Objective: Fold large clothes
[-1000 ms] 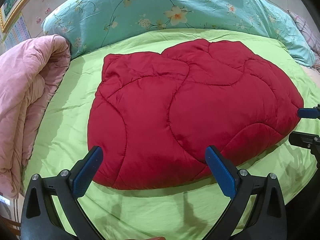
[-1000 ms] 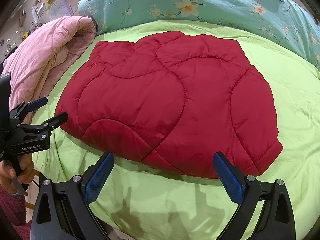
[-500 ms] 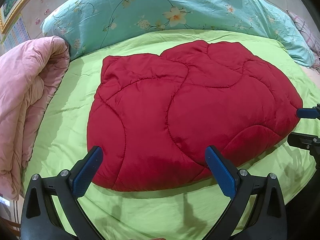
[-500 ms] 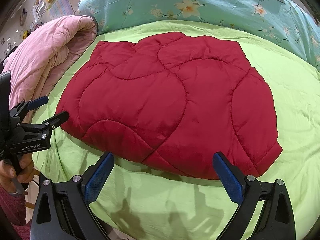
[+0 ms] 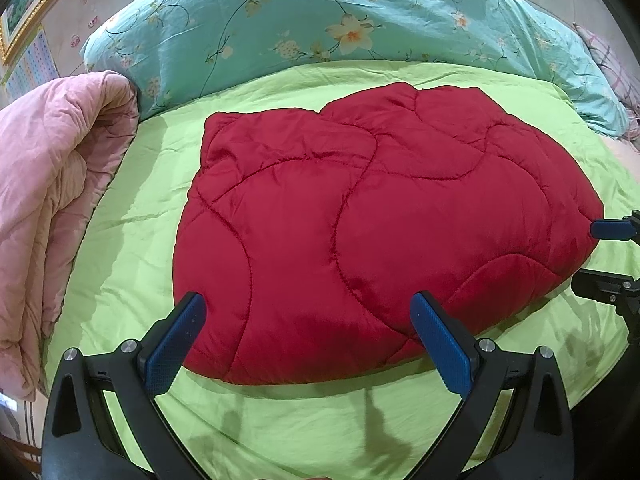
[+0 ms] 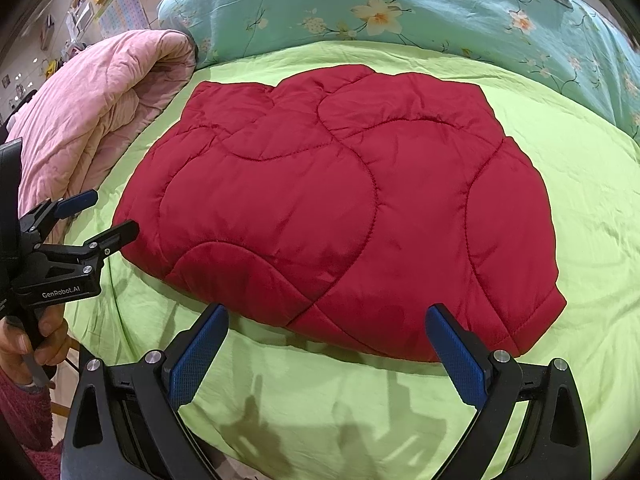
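A red quilted padded garment [image 5: 360, 232] lies folded into a thick pad on the lime green bed sheet [image 5: 132, 216]. It fills the middle of the right wrist view as well, red garment [image 6: 352, 208]. My left gripper [image 5: 308, 340] hovers open above its near edge, nothing between the blue pads. My right gripper [image 6: 326, 350] is open too, just short of the garment's near right edge. The left gripper [image 6: 100, 216] shows at the left of the right wrist view, held by a hand [image 6: 36, 344]. The right gripper [image 5: 600, 252] shows at the right edge of the left wrist view.
A rolled pink quilt [image 5: 48, 208] lies along the bed's left side. A turquoise floral duvet [image 5: 320, 20] is piled along the head of the bed. Bare green sheet [image 6: 360, 412] lies between the grippers and the garment, and to the right of it.
Almost nothing: both views have drifted very slightly, and the garment and both open grippers stay as they were.
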`<state>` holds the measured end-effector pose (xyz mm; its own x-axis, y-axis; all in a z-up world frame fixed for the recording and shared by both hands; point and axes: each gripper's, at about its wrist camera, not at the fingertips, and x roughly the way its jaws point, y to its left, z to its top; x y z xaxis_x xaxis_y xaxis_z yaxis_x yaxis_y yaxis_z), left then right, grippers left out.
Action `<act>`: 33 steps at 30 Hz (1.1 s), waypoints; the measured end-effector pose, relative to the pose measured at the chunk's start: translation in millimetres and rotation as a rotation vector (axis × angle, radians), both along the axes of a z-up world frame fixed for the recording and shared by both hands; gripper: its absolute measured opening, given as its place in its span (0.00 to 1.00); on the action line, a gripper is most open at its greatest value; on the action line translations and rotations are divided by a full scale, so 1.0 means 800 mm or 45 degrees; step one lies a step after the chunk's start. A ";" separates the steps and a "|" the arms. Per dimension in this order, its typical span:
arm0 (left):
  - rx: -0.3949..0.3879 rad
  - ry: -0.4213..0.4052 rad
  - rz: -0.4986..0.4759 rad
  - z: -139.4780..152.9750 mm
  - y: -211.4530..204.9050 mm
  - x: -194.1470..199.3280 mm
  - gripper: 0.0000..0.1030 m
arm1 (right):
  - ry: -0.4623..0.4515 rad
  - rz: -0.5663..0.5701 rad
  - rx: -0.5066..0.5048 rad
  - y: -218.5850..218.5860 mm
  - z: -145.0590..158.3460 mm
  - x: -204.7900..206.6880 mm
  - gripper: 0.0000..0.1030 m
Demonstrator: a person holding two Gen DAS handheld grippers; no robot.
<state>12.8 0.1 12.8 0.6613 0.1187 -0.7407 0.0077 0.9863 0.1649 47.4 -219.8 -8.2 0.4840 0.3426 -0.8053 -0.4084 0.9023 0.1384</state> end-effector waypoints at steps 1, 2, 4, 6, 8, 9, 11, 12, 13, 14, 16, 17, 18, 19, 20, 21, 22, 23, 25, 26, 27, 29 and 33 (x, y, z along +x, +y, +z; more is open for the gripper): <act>-0.001 0.001 0.000 0.000 0.000 0.000 0.99 | 0.000 0.001 0.000 0.000 0.000 0.000 0.97; -0.001 0.002 -0.001 0.000 0.000 0.000 0.99 | 0.000 0.001 0.000 0.000 0.000 0.001 0.97; 0.000 0.002 -0.003 0.000 -0.001 0.000 0.99 | -0.001 0.000 -0.001 0.000 0.000 0.000 0.97; 0.001 0.002 -0.002 0.000 -0.001 0.000 0.99 | 0.000 0.000 0.001 0.001 0.000 0.000 0.97; -0.002 0.001 0.000 0.000 -0.001 0.000 0.99 | -0.001 -0.001 0.001 0.001 0.001 0.000 0.97; -0.001 0.000 -0.001 0.000 -0.002 0.000 0.99 | -0.002 0.001 0.001 0.001 0.001 0.000 0.97; 0.001 0.001 -0.002 0.000 -0.001 0.000 0.99 | -0.001 0.003 0.000 0.001 0.001 0.000 0.97; 0.001 0.001 -0.003 0.000 -0.001 0.000 0.99 | -0.001 0.003 0.000 0.001 0.001 0.000 0.97; 0.001 0.001 -0.003 0.000 -0.001 0.001 0.99 | 0.000 0.003 0.001 0.001 0.001 0.000 0.97; 0.000 0.002 -0.003 0.000 0.000 0.000 0.99 | -0.001 0.002 0.001 0.001 0.001 0.000 0.97; -0.001 0.002 -0.004 0.000 -0.001 0.000 0.99 | -0.001 0.001 0.002 0.001 0.001 0.000 0.97; -0.002 0.002 -0.003 0.000 -0.001 0.000 0.99 | -0.001 0.001 0.001 0.001 0.001 0.000 0.97; -0.003 0.001 -0.003 0.001 -0.001 0.001 0.99 | -0.001 0.003 0.002 0.001 0.001 0.000 0.97; -0.003 0.001 -0.003 0.001 -0.001 0.001 0.99 | -0.001 0.004 0.001 0.002 0.001 0.000 0.97; -0.003 0.001 -0.003 0.000 -0.001 0.001 0.99 | -0.001 0.006 0.000 0.001 0.001 0.001 0.97; -0.004 0.002 -0.003 0.000 -0.001 0.001 0.99 | -0.001 0.007 -0.001 0.001 0.001 0.001 0.97; -0.005 0.001 -0.003 0.001 -0.001 0.001 0.99 | -0.001 0.008 -0.002 0.001 0.001 0.001 0.97; -0.005 0.001 -0.002 0.001 -0.001 0.001 0.99 | -0.001 0.008 -0.002 0.001 0.002 0.001 0.97; -0.007 0.000 -0.002 0.001 -0.001 0.000 0.99 | -0.001 0.008 -0.001 0.001 0.001 0.001 0.97; -0.008 0.000 -0.003 0.001 -0.001 0.000 0.99 | -0.002 0.007 -0.001 0.001 0.001 0.001 0.97; -0.008 0.000 -0.002 0.001 -0.001 0.000 0.99 | -0.002 0.008 -0.001 0.001 0.001 0.001 0.97; -0.007 0.002 -0.001 0.001 -0.001 0.000 0.99 | -0.001 0.008 -0.002 0.001 0.002 0.001 0.97; -0.011 -0.001 0.002 0.002 -0.001 -0.001 0.99 | -0.003 0.011 -0.002 0.001 0.002 0.002 0.97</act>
